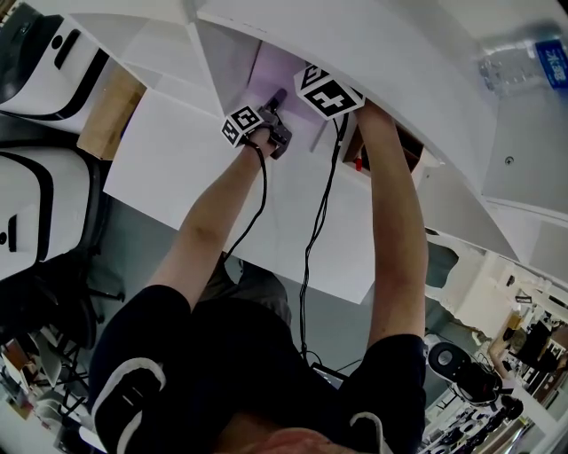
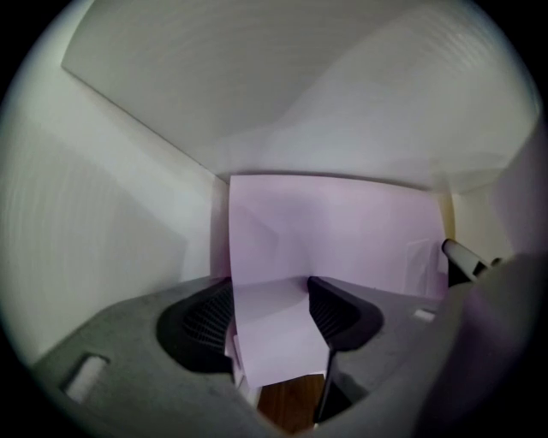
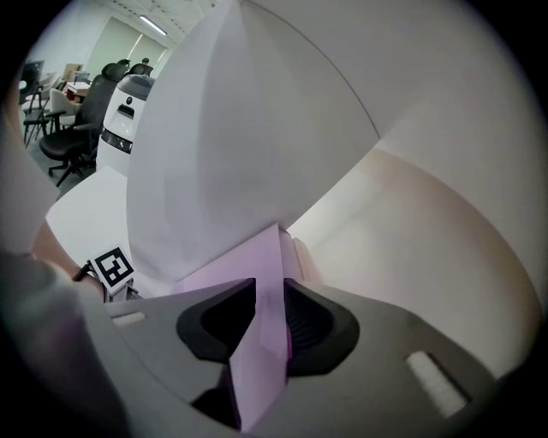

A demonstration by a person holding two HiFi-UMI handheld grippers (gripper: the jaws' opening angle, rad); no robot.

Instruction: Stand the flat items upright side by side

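A lilac flat item (image 2: 334, 227) stands inside a white shelf compartment (image 1: 293, 27), close to its left wall. In the left gripper view a broad lilac part of it fills the gap between my left gripper's (image 2: 270, 299) pads, which touch it on both sides. White page edges and a brown surface (image 2: 291, 411) show beneath. My right gripper (image 3: 270, 312) is shut on a thin lilac edge (image 3: 265, 342) that runs towards the compartment's corner. From the head view both arms reach into the shelf; the left gripper (image 1: 271, 115) shows, while the right gripper's jaws are hidden behind its marker cube (image 1: 328, 93).
A white table (image 1: 204, 195) lies under the arms. A small red thing (image 1: 358, 164) and a brown opening sit right of the right arm. A water bottle (image 1: 524, 62) lies on the shelf top. White machines (image 1: 35, 62) and office chairs stand at the left.
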